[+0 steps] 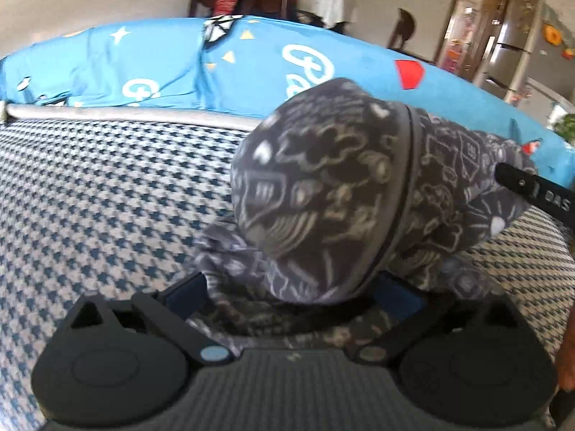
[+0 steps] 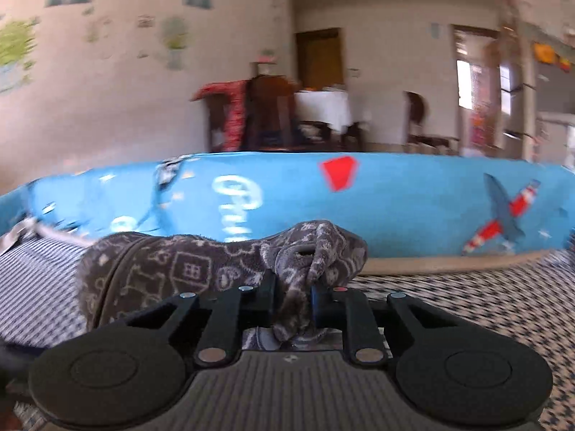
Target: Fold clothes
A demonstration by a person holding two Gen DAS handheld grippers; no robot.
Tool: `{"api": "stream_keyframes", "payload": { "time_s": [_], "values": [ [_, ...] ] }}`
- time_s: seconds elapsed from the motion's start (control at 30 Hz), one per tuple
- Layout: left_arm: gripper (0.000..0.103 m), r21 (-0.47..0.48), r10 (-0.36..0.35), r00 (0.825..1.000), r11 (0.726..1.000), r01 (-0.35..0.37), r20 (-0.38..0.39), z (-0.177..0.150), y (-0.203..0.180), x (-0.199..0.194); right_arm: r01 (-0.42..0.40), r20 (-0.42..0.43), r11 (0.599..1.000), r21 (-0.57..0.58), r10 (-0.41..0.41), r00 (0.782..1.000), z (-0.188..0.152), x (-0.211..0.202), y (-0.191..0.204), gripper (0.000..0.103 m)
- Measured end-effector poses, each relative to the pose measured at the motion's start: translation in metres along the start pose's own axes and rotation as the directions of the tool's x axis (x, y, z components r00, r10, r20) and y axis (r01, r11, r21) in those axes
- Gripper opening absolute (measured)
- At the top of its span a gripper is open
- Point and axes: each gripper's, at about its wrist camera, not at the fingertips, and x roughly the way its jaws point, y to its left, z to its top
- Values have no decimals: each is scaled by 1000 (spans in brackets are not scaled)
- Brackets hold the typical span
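A grey patterned garment [image 1: 323, 194], printed with pale doodle line drawings and trimmed with a darker band, hangs bunched between two hand-held grippers above a houndstooth-checked surface [image 1: 107, 197]. The right gripper [image 2: 293, 300] is clenched on a twisted rope of the cloth, its jaws drawn close with the fabric pinched between them and trailing back toward the camera. The left gripper [image 1: 291, 294] has a heap of the same garment piled over and between its fingers; the jaws stand fairly wide, and whether the pads actually press on the cloth cannot be told, since the fabric covers them. In the left wrist view the right gripper's dark finger [image 1: 532, 186] reaches into the far side of the garment, so both tools are working the same piece from opposite ends. Beyond the garment, past a pale rail at the edge of the checked surface, lies bright blue bedding [image 2: 395, 201] with white lettering, a red shape and a red-and-white aeroplane print; farther off behind it are dark wooden chairs, a table with a white cloth [image 2: 323, 107] and an open doorway. The step in hand appears to be gathering the garment up for spreading, with no fold yet made. The next move likely calls for drawing the two grips apart to pull the bunch open and laying it flat on the checked surface, finding true corners or hems first.
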Motion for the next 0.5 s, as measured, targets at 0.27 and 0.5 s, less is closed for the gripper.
{"api": "stream_keyframes", "payload": {
  "time_s": [0.27,0.5],
  "values": [
    [103,-11,-21,1000,1000,21,-8,-8,-12,-4,140,-8,986,91,-140,990,9,-3,-50,18],
    [103,-2,-12,1000,1000,12,-27,-9,-13,3,263,-22,947,181,-264,964,13,-11,-91,18]
  ]
}}
